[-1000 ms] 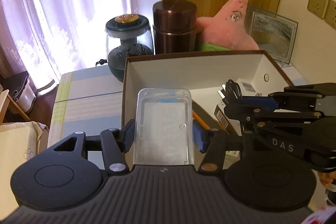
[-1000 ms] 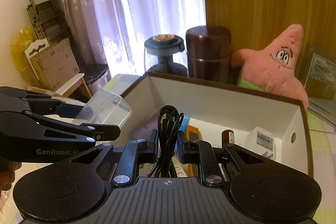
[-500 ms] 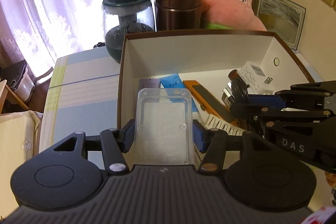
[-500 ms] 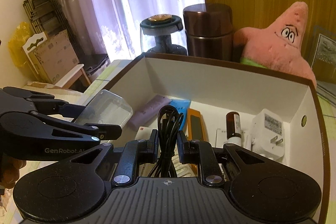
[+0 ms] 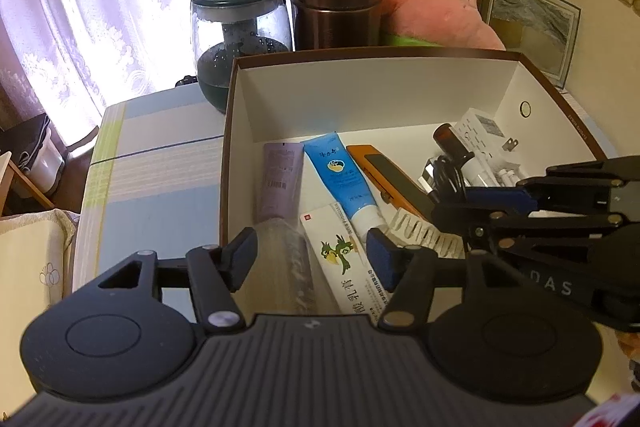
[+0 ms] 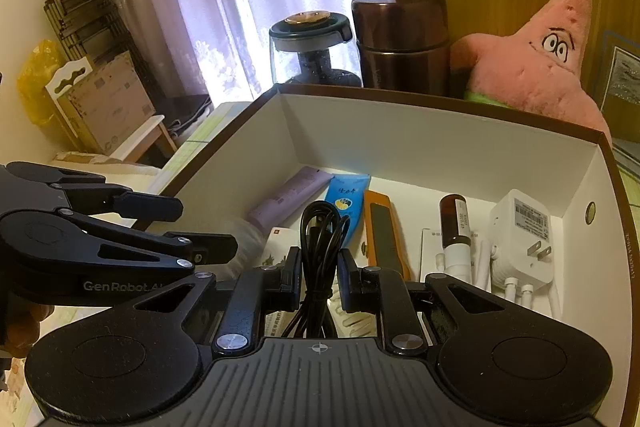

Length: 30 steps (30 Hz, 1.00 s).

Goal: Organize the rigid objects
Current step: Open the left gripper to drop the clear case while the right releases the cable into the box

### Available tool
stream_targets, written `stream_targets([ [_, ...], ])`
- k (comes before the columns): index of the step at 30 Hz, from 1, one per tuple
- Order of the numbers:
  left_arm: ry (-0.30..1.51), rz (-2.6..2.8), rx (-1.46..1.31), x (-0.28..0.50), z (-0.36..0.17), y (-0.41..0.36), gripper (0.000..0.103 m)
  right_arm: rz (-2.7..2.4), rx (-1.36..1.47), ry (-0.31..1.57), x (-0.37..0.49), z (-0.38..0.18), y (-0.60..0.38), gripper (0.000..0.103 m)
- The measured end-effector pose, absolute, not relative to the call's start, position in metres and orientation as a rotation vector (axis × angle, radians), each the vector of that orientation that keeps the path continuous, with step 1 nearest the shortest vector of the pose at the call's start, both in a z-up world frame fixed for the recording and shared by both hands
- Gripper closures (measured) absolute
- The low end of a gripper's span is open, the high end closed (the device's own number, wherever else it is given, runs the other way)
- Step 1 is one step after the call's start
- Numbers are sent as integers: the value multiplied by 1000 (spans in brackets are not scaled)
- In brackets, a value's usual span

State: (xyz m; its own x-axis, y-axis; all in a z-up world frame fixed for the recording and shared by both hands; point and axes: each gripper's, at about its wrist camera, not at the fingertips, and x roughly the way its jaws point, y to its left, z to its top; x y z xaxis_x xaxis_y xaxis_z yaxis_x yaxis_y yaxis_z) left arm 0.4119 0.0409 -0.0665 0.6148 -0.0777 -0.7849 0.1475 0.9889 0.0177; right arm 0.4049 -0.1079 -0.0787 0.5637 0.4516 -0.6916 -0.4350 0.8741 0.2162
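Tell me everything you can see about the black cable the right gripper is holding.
The black cable is a thin, glossy cord coiled into a narrow bundle of several loops. The right gripper is shut on it, pads pinching the bundle near its middle, so the rounded loop end stands up beyond the fingertips while the rest runs back under the gripper body. It hangs over the inside of the white box, above the tubes and packets there. Any plug is hidden.

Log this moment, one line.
left gripper: jaws just opening, clear case loose between | right gripper: shut on black cable | over box
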Motion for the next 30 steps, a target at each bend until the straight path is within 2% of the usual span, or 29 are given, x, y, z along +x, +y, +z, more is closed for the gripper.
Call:
stream_targets([
  [17, 882, -118, 64, 405, -60, 45, 45, 507, 78, 828, 403, -76, -113, 86],
  [20, 871, -118, 54, 401, -58, 45, 43, 486, 90, 836, 398, -76, -119, 78],
  [22, 860, -121, 46, 397, -55, 45, 41, 471, 97, 831, 392, -75, -124, 62],
  [24, 840, -125, 36, 390, -51, 44, 39, 446, 90, 809, 383, -72, -130, 52],
  [30, 786, -120, 4, 364, -37, 40, 33, 398, 58, 752, 353, -58, -142, 44],
])
